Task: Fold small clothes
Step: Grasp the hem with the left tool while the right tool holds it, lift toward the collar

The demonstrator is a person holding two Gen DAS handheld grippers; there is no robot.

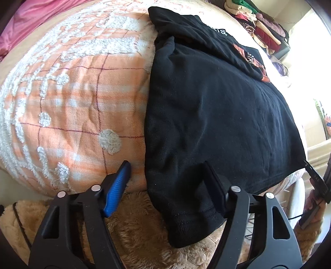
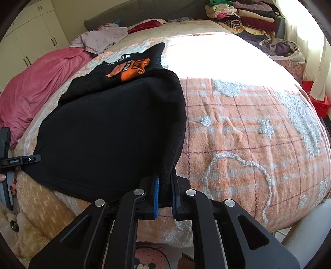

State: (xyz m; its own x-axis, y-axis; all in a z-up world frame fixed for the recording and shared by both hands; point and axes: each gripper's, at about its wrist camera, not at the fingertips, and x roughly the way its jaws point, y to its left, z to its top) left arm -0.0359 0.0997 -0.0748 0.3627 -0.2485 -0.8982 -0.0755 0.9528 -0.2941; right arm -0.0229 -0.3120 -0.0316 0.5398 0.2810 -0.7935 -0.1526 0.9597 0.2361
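Note:
A black T-shirt (image 1: 217, 115) with an orange print lies flat on the orange plaid bedspread (image 1: 78, 99), its hem toward me. My left gripper (image 1: 165, 165) stands open over the shirt's near left corner. Its left blue pad (image 1: 122, 182) rests on the bedspread beside the cloth, apart from it, and the other finger lies on the shirt. In the right wrist view the same shirt (image 2: 115, 124) reaches down to my right gripper (image 2: 164, 178), which is shut on the near right corner, a fold of black cloth pinched between its blue pads.
A pink sheet (image 2: 35, 91) and a lilac garment (image 2: 99, 38) lie at the far left of the bed. Stacked folded clothes (image 2: 244, 16) sit at the far right. A beige plush blanket (image 1: 140, 225) hangs at the near edge. A hand (image 2: 12, 186) holds the left gripper.

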